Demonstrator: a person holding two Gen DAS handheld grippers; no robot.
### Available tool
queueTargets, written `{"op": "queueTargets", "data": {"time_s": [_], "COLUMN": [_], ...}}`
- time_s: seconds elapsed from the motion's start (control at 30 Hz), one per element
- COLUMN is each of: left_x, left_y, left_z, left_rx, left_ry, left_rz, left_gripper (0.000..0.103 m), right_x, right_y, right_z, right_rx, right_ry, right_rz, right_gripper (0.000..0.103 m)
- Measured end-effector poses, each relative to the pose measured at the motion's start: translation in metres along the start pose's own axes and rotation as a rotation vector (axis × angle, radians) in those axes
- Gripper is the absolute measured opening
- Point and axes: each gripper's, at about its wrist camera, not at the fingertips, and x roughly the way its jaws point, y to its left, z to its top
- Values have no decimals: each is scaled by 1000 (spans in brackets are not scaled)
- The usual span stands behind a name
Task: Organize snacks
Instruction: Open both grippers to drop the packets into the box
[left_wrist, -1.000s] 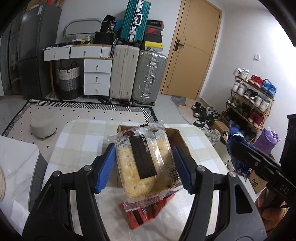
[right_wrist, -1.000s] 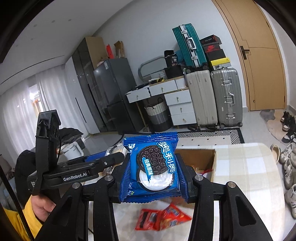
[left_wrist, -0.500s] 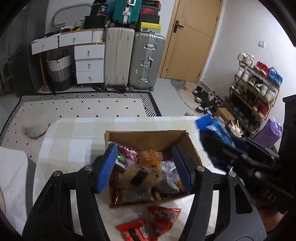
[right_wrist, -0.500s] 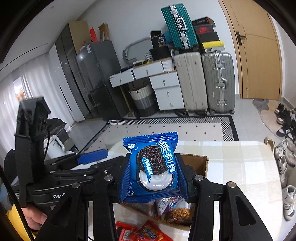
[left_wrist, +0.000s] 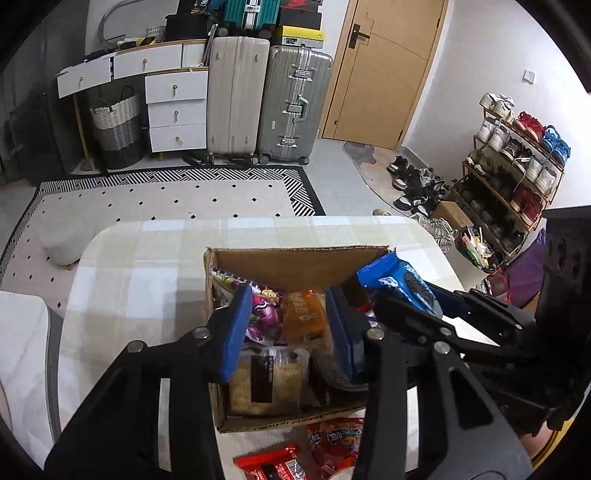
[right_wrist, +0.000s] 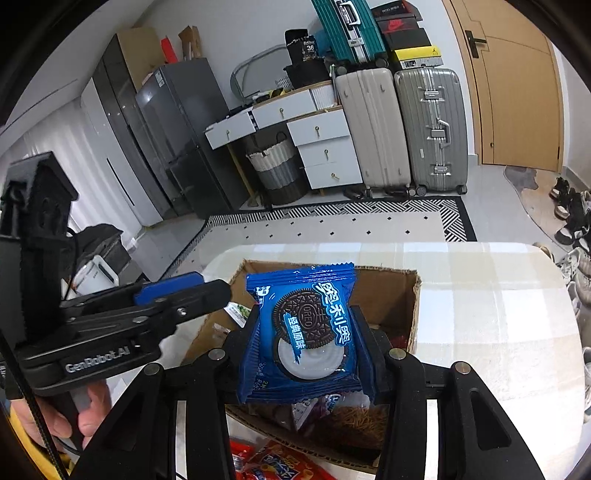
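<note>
Two red snack packets (left_wrist: 317, 454) lie nearest on the checked table (left_wrist: 147, 266). Left gripper (left_wrist: 288, 332) hangs open and empty over the cardboard box (left_wrist: 295, 266), cracker pack (left_wrist: 267, 380) inside. Right gripper (right_wrist: 304, 343) clamps the blue Oreo packet (right_wrist: 306, 332) above that box; suitcases (left_wrist: 266, 99) beyond.

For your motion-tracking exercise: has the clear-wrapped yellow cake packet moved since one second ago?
Yes. It has left the left claw and dropped into the brown cardboard box; the clear-wrapped yellow cake packet now lies against the box's near wall.
</note>
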Motion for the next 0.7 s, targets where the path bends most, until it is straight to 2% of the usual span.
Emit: {"op": "queueTargets", "data": {"time_s": [0.17,0.23,0.27,0.3,0.5,0.7], "left_x": [-13,-19,-24,-27,-66,-109], "left_y": [7,8,10,12,16,10], "left_z": [-26,-32,-38,-40,-62,-82], "left_rx": [0,-2,-5,-12,-32,-30], "left_ry": [5,3,2,-2,-32,-76], "left_rz": [13,14,22,36,53,67], "left_gripper": [39,41,48,56,74,78], "right_x": [13,14,13,9,-29,-78], "right_y": [-1,-2,-2,-1,13,35], "right_z": [-7,-9,-9,-9,-10,-18], "right_rx": [3,6,7,5,-18,-31], "right_ry": [42,49,43,34,-53,-129], "right_rz": [-19,-34,-33,-34,-40,-24], "right_gripper": [46,47,48,49,65,71]}}
